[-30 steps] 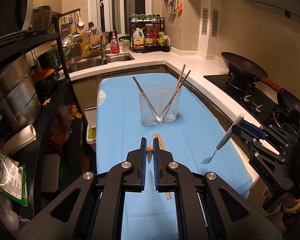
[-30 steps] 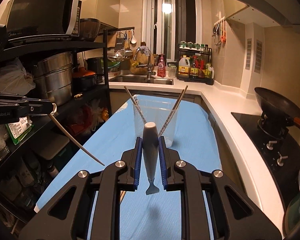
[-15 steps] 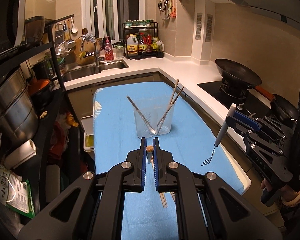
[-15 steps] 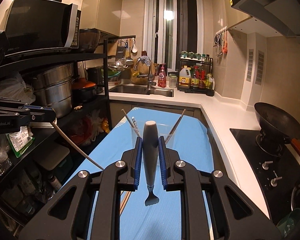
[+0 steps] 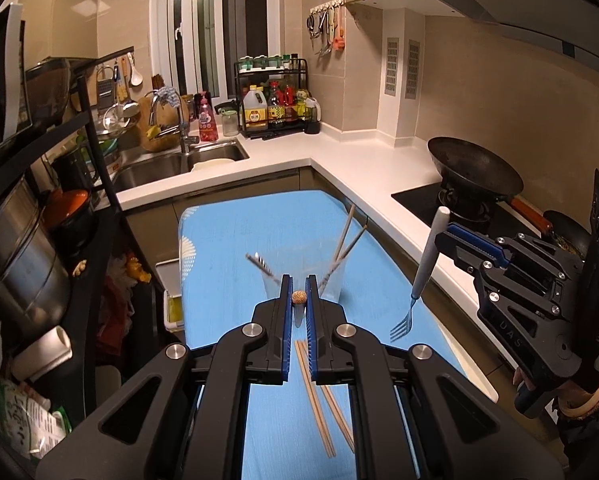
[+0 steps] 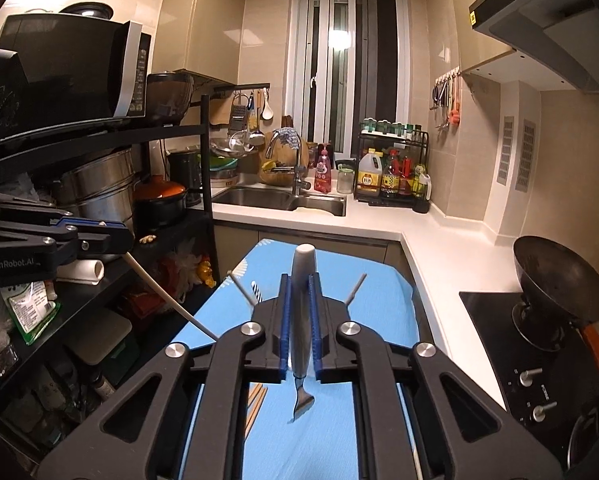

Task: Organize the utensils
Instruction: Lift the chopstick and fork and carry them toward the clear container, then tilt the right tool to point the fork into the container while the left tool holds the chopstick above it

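Fork [image 6: 302, 320] clamped in right gripper [image 6: 299, 288].

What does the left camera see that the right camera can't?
Only the left wrist view shows the fork's silver tines and the round end of the wooden chopstick pinched in the left tongs. Only the right wrist view shows the black microwave and that chopstick's long shaft. Both show the blue mat, clear plastic cup, black wok and white-handled fork in the right tongs.

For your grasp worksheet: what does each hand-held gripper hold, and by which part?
Right hand-held gripper: fork, by its white handle. Left hand-held gripper: chopstick, near its top end.
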`<state>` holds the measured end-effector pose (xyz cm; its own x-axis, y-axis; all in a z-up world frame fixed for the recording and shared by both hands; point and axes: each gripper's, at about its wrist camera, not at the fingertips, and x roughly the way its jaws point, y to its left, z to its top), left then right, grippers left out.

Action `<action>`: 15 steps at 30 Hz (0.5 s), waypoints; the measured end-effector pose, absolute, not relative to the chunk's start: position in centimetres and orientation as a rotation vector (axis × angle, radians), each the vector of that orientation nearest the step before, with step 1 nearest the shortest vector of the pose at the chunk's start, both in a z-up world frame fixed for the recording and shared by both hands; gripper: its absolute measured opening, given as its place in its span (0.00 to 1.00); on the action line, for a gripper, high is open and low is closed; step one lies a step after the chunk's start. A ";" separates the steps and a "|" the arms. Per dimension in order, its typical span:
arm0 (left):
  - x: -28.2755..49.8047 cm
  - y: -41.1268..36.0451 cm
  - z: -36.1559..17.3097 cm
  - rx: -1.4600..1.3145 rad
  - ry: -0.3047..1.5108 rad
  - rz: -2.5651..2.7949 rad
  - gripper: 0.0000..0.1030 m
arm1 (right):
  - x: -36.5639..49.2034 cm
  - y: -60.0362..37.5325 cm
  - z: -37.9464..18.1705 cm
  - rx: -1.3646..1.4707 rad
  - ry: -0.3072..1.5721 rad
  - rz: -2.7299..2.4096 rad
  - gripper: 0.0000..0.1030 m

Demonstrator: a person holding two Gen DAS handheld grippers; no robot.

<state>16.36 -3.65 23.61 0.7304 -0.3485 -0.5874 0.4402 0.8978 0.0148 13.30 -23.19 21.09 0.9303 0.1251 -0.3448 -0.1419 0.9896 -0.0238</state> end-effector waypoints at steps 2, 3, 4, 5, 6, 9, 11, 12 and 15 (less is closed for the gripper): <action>17.3 -4.2 23.9 0.161 0.608 -0.441 0.06 | 14.2 -23.0 21.5 -0.068 0.332 0.145 0.00; 17.9 -4.4 24.0 0.164 0.606 -0.442 0.06 | 14.8 -23.0 21.6 -0.071 0.329 0.158 0.00; 18.3 -4.8 24.0 0.167 0.606 -0.441 0.06 | 15.3 -22.9 21.5 -0.063 0.336 0.175 0.00; 18.9 -5.0 24.0 0.166 0.609 -0.441 0.06 | 15.9 -23.0 21.2 -0.049 0.342 0.183 0.00; 19.6 -5.1 23.8 0.159 0.616 -0.440 0.06 | 16.5 -23.4 20.5 -0.027 0.345 0.183 0.00; 20.9 -4.9 22.8 0.147 0.629 -0.446 0.06 | 17.2 -24.6 17.2 0.029 0.387 0.155 0.00; 21.2 -4.5 22.1 0.158 0.628 -0.443 0.06 | 17.6 -25.4 14.8 0.054 0.431 0.130 0.00; 21.4 -4.1 21.7 0.152 0.634 -0.444 0.06 | 17.8 -25.9 13.7 0.072 0.460 0.121 0.00; 22.0 -3.1 20.8 0.127 0.651 -0.443 0.06 | 18.3 -27.7 10.5 0.149 0.549 0.097 0.05</action>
